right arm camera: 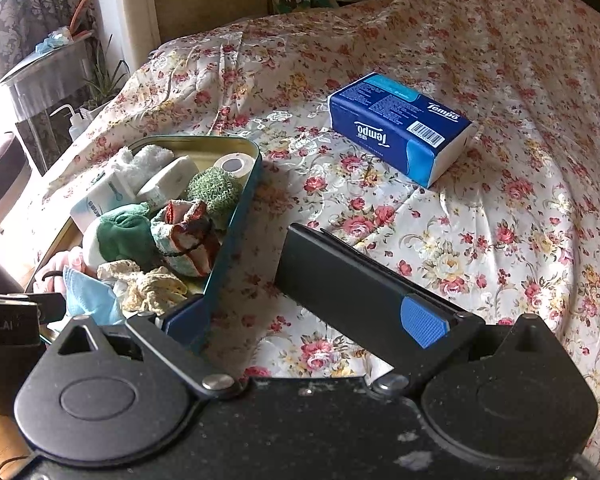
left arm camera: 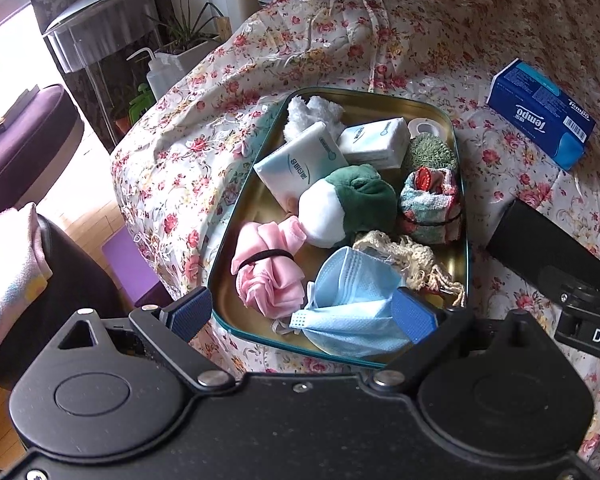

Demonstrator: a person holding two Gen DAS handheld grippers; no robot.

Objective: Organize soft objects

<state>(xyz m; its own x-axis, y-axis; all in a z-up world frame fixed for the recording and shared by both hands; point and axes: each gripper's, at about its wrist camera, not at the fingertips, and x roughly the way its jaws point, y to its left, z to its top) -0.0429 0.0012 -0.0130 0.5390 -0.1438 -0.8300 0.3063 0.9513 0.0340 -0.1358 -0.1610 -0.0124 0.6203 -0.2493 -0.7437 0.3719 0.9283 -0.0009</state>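
Note:
A gold tin tray [left arm camera: 380,96] with a teal rim lies on the floral cloth and holds soft things. In it are a blue face mask [left arm camera: 352,292], a pink cloth [left arm camera: 268,276] bound by a black band, a green and white plush [left arm camera: 340,208], two tissue packs [left arm camera: 300,160], a rolled checked towel [left arm camera: 430,208] and a cream crochet net [left arm camera: 408,256]. My left gripper [left arm camera: 302,314] is open over the tray's near end, its fingers either side of the mask. My right gripper [right arm camera: 304,320] is open just right of the tray wall [right arm camera: 236,224], with only cloth between its fingers.
A blue Tempo tissue pack [right arm camera: 400,128] lies on the floral cloth [right arm camera: 460,240] to the tray's right. The cloth drops away left of the tray. Beyond that edge stand a squeeze bottle [left arm camera: 160,72], potted plants, a clear side table [left arm camera: 100,28] and a purple seat [left arm camera: 20,140].

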